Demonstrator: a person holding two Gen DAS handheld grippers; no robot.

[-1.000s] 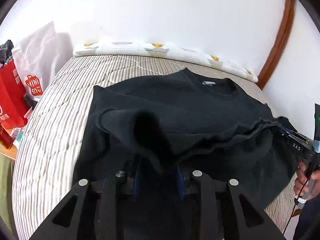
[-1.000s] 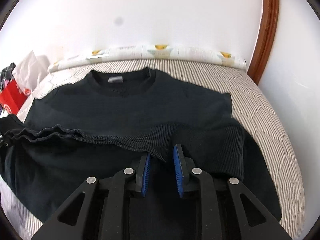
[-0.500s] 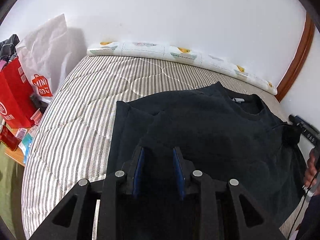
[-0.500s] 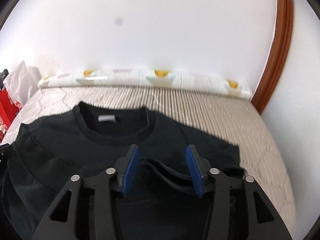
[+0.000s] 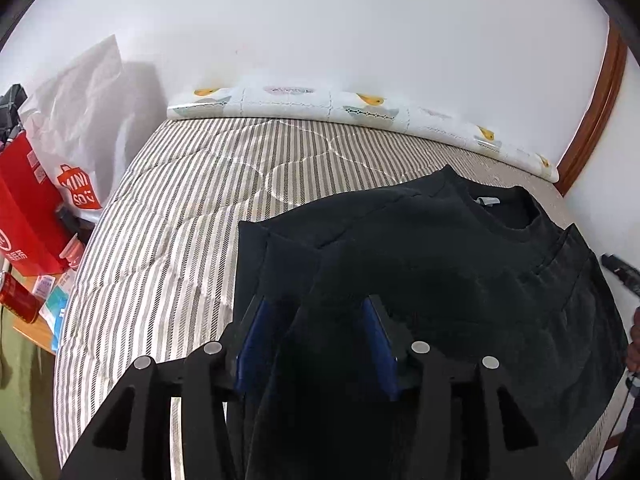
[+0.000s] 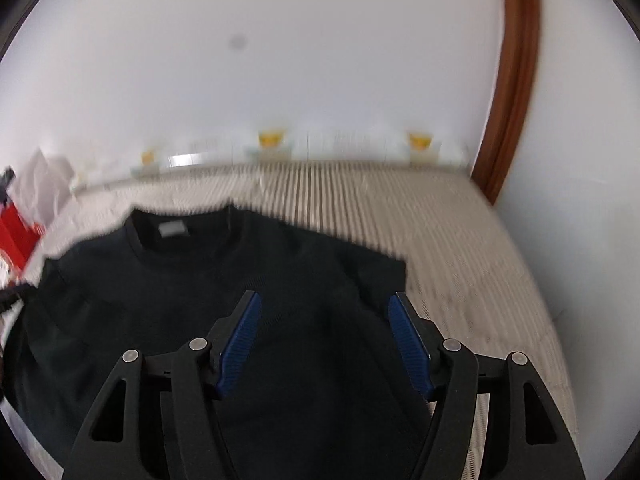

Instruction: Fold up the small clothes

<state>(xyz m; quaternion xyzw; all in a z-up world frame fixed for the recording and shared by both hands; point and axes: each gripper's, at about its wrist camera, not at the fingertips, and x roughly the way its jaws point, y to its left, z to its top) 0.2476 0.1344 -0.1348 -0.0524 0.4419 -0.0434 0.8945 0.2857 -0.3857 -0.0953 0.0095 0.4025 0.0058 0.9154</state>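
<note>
Left wrist view shows the black sweater (image 5: 440, 264) lying on the striped mattress (image 5: 192, 208), neck hole toward the wall, its lower half now doubled up over the chest. A second ago both grippers held the ribbed hem pinched and were carrying it toward the collar; now that hem lies on the upper body and neither tool grips it. The left gripper (image 5: 316, 340) has its jaws opening, blue pads moderately apart, with dark cloth lying slack between them but not pressed. In the right wrist view the right gripper (image 6: 326, 344) is also opening, its pads set wide, and it has pulled back from the sweater (image 6: 224, 280), which sits below it, blurred by the motion. Nothing is clamped in either.

This likely means the bottom-to-top fold is laid down and released, so the garment is halved lengthwise. The left edge looks uneven, with a layer stepping out, and may need smoothing. Beside the bed, to the left, stand a red bag (image 5: 28, 208) and a white shopping bag (image 5: 80, 128); a patterned pillow (image 5: 360, 108) runs along the wall.
</note>
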